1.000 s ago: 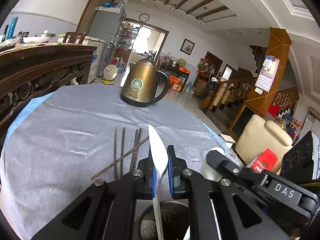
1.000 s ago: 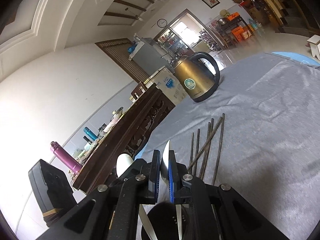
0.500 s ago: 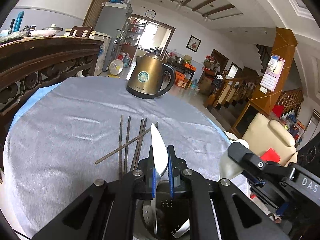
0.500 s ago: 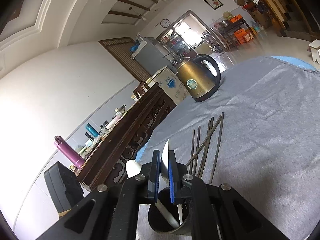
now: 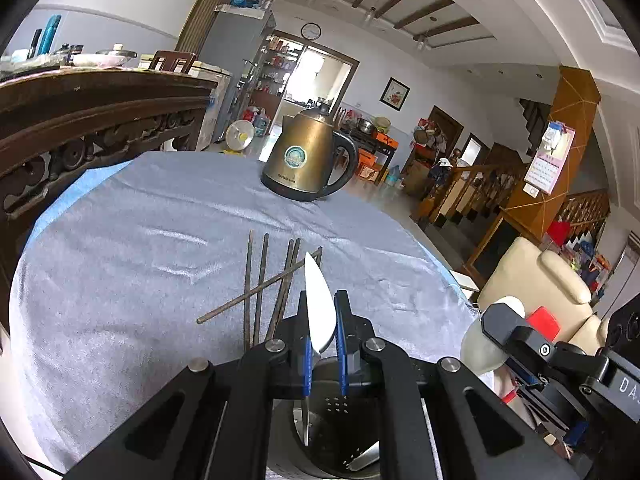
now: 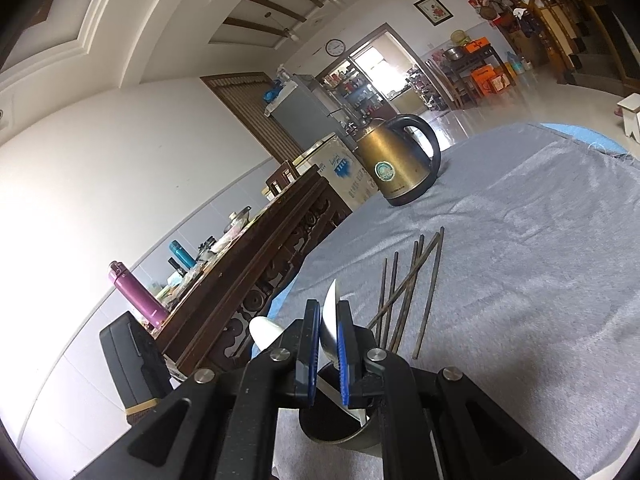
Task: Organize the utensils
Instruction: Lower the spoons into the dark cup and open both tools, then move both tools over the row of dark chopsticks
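You are mid-way through dropping spoons into the utensil holder (image 5: pixel 336 436), the dark perforated cup just below both grippers. Your left gripper (image 5: pixel 323 344) is clamped on a white spoon (image 5: pixel 318 308), bowl up, handle reaching down into the holder. Your right gripper (image 6: pixel 329 350) pinches a second white spoon (image 6: pixel 330 320) the same way, its handle slanting into the holder's mouth. Beyond the holder, dark chopsticks (image 5: pixel 264 280) lie loose on the grey tabletop (image 5: pixel 120 264), one crossing the others; the brass kettle (image 5: pixel 308 156) stands farther off. Next, I judge, you release both spoons, then gather the chopsticks.
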A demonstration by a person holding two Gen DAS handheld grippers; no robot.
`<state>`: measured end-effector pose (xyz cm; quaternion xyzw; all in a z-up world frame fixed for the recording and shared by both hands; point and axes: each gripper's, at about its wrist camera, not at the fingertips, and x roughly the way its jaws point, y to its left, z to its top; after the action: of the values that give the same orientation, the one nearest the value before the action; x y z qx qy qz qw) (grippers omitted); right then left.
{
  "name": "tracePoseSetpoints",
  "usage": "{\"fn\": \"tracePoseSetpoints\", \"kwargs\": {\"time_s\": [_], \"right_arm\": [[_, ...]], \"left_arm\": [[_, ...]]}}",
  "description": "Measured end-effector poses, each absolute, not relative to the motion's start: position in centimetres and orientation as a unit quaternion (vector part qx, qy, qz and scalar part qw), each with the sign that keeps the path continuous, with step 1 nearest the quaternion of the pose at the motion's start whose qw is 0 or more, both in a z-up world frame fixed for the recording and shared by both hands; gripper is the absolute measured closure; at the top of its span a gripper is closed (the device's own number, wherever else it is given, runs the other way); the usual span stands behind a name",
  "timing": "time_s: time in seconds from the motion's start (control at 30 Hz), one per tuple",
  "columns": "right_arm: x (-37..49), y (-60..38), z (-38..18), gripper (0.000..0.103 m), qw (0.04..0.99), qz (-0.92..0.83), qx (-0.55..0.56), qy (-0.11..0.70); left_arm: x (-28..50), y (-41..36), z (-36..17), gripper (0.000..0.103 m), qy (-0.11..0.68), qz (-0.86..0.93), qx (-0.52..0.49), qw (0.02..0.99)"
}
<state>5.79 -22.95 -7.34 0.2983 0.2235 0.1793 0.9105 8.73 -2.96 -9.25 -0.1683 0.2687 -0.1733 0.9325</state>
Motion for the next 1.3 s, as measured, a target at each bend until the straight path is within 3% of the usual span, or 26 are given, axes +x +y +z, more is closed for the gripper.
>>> {"fn": "tracePoseSetpoints", "kwargs": {"time_s": [0.7,0.77,0.83,0.97,1.3], "right_arm": [[5.3,-22.1,-7.2,0.091,0.913,0.189,0.274,0.237],[5.3,-22.1,-7.1,0.078,0.912,0.187,0.272,0.243],[5.2,-22.5,-7.0,0.052,0.913,0.179,0.278,0.239],[5.2,-23.4,-6.9,0.052,0.918,0.161,0.284,0.225],[8.0,-25.5,-8.4,0.052,0.913,0.125,0.300,0.248]], "left_arm": [[8.8,-1.5,-9.2,0.093,0.270,-0.196,-0.193,0.923],[8.7,-0.9,-8.9,0.091,0.266,-0.192,-0.199,0.924],[8.8,0.0,-8.5,0.085,0.259,-0.185,-0.208,0.925],[9.3,1.9,-8.2,0.073,0.248,-0.167,-0.219,0.929],[13.7,5.4,-10.3,0.063,0.281,-0.122,-0.202,0.930]]}}
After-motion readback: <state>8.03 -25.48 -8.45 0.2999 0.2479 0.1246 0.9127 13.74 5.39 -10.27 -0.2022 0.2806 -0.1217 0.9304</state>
